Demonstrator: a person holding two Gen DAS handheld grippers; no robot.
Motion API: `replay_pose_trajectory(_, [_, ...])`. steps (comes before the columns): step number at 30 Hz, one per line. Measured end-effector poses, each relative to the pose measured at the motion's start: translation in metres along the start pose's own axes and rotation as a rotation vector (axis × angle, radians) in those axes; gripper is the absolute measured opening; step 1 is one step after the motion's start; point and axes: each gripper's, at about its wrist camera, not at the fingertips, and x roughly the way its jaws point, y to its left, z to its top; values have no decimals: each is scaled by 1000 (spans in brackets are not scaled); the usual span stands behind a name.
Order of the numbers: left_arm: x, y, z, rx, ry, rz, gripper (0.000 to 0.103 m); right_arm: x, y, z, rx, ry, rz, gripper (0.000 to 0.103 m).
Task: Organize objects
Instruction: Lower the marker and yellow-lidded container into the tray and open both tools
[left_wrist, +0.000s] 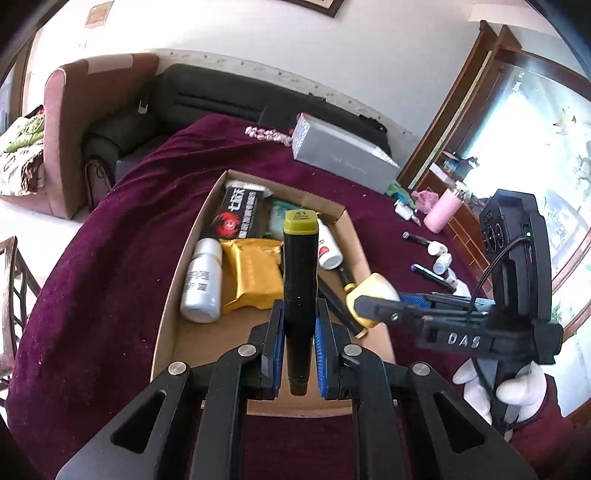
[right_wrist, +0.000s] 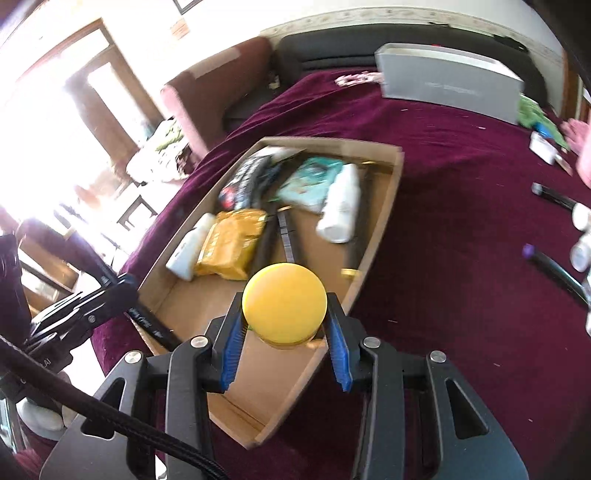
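Note:
My left gripper (left_wrist: 300, 325) is shut on a black marker with an olive cap (left_wrist: 300, 266), held above the near part of an open cardboard box (left_wrist: 177, 280). My right gripper (right_wrist: 284, 325) is shut on a yellow round-capped jar (right_wrist: 284, 302), also over the box (right_wrist: 384, 206); it shows in the left wrist view (left_wrist: 373, 295) at the box's right wall. The box holds a white bottle (left_wrist: 201, 284), a gold packet (left_wrist: 256, 277), a black packet (left_wrist: 236, 218), a second white bottle (left_wrist: 327, 245) and dark pens.
The box lies on a maroon cloth (left_wrist: 110, 258). A grey box (left_wrist: 343, 155) and pink beads (left_wrist: 267, 133) lie at the far edge. Pens (right_wrist: 554, 195), small white bottles (left_wrist: 441, 258) and a pink cup (left_wrist: 443, 210) lie to the right. An armchair (left_wrist: 85, 122) stands behind.

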Motion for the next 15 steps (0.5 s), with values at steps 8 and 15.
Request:
replay_pose_trajectory(8, [28, 13, 11, -13, 83, 7, 13, 41, 20, -1, -35, 79, -15, 39])
replay_pose_trajectory(15, [55, 15, 14, -18, 152, -1, 12, 58, 18, 3, -33, 103, -37, 39])
